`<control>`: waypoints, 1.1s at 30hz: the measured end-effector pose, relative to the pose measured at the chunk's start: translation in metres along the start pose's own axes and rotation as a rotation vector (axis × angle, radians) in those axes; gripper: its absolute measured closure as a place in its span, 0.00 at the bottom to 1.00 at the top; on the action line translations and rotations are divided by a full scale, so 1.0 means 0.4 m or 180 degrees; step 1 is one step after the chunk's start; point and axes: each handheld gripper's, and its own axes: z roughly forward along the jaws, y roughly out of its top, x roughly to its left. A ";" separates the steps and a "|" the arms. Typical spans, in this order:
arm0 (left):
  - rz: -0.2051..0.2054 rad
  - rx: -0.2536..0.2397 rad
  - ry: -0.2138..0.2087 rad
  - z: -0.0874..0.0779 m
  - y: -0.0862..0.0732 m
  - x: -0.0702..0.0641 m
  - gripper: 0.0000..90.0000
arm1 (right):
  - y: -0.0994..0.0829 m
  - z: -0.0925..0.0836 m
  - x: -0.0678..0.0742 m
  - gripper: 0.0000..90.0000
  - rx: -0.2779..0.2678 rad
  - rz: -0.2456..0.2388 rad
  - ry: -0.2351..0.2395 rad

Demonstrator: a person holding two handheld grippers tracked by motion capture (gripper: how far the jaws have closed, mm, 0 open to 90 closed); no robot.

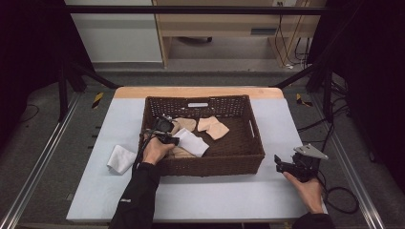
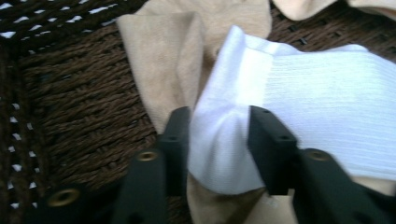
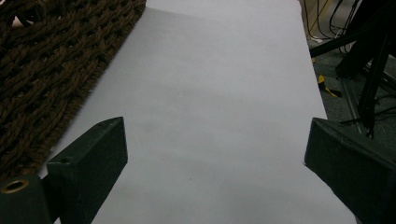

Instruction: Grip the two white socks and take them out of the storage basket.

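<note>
On the pale table cover (image 1: 224, 195), far left: a folded white cloth (image 1: 120, 159), lying flat, just outside the brown woven basket (image 1: 215, 164). Inside the basket's left part: left hand (image 1: 156, 150) with the left gripper (image 2: 218, 128), jaws partly closed and pinching a bunched fold of a white sock (image 2: 322, 107). Under and beside that sock: a beige sock (image 2: 163, 60), flat on the woven floor, touching the white one. Farther right in the basket, toward the back wall: another beige piece (image 1: 213, 127), apart from the gripper. Right of the basket, near the table's front right corner: right hand (image 1: 309, 191) with the right gripper (image 3: 215, 154), jaws spread wide over bare table cover, holding nothing, basket wall close by on one side.
</note>
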 end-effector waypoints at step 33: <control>0.0064 -0.0229 -0.0030 -0.006 0.009 0.005 0.68 | 0.000 0.002 0.000 0.07 0.0018 -0.0005 0.0006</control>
